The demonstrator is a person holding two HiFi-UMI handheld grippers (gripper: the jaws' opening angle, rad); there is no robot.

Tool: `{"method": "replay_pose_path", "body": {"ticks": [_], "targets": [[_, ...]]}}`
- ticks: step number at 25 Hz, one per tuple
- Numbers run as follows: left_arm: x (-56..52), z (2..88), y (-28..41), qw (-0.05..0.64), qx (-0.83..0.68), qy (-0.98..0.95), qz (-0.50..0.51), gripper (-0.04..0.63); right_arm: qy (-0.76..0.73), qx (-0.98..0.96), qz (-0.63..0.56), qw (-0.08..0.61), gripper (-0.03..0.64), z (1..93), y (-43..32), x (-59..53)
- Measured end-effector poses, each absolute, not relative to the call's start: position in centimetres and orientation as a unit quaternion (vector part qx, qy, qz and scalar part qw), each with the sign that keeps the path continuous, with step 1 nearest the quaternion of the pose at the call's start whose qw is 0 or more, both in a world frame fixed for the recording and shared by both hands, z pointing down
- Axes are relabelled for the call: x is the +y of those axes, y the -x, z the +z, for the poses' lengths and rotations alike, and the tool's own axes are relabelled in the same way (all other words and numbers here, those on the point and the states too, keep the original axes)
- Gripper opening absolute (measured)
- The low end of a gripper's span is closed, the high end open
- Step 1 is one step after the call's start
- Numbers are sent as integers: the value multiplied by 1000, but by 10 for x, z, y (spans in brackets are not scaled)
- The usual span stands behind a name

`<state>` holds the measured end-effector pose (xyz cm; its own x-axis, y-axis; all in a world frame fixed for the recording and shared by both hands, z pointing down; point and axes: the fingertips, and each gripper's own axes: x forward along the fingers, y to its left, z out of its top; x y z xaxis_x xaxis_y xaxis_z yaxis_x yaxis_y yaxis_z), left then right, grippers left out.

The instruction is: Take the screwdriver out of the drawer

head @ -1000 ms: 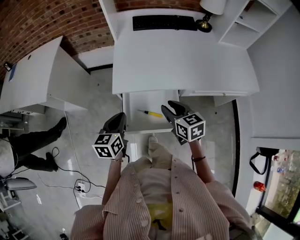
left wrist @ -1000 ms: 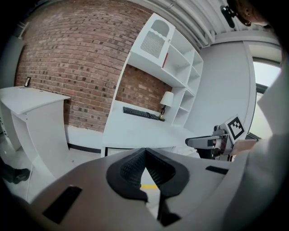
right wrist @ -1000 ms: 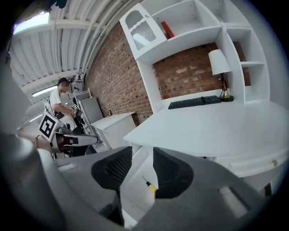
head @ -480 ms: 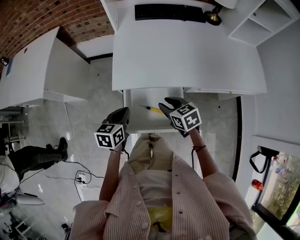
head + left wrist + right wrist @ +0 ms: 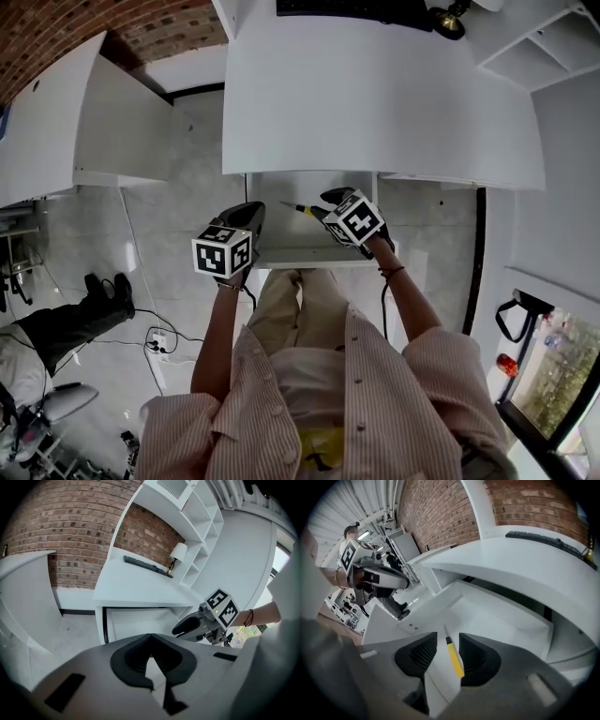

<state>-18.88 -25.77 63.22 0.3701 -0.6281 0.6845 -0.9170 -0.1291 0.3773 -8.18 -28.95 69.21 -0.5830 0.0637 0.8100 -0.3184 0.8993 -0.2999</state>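
- Far left: a second white desk (image 5: 84,122) stands against a red brick wall (image 5: 56,28); below it, another person's dark-clad legs and shoes (image 5: 70,319)
- Floor (image 5: 178,206) is pale grey marbled tile, with black cables (image 5: 155,342) lying on it at lower left
- Left gripper (image 5: 248,216) hangs over the floor just beside the drawer's left front corner; its own view shows the pads closed tip to tip with nothing between them
- Left marker cube (image 5: 223,255) carries only black-and-white square code patterns, no legible words
- Drawer (image 5: 281,255) is white, pulled out from under the main desk, over the wearer's knees
- Screwdriver (image 5: 304,210), yellow handle with a thin metal shaft, lies flat on the drawer floor toward the right, shaft pointing left
- Right gripper (image 5: 324,204) reaches into the drawer; in its view the fingers are spread and straddle the yellow handle without clamping it, the handle nearer the right-hand pad
- Right marker cube (image 5: 356,220) shows the same kind of square codes
- Main desk (image 5: 375,103) is white, with a black keyboard (image 5: 356,7) at the back and a brass-based lamp (image 5: 450,19) beside it
- Far right: white open shelving (image 5: 553,47)
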Motion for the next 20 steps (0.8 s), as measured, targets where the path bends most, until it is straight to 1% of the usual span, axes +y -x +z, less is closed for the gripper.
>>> {"method": "replay_pose_path", "body": {"ticks": [8,13,20], "targets": [[-262,657,187,417,-508,-726,202,-2,-26,-826,187,531,143,751,86,-279],[-261,666,187,429,-504,-721,204,-2,-7,-814,169,556,143,776,85,-274],[-261,673,190,436,-505,-716,206,-2,1,-810,161,564,143,792,91,-265]]}}
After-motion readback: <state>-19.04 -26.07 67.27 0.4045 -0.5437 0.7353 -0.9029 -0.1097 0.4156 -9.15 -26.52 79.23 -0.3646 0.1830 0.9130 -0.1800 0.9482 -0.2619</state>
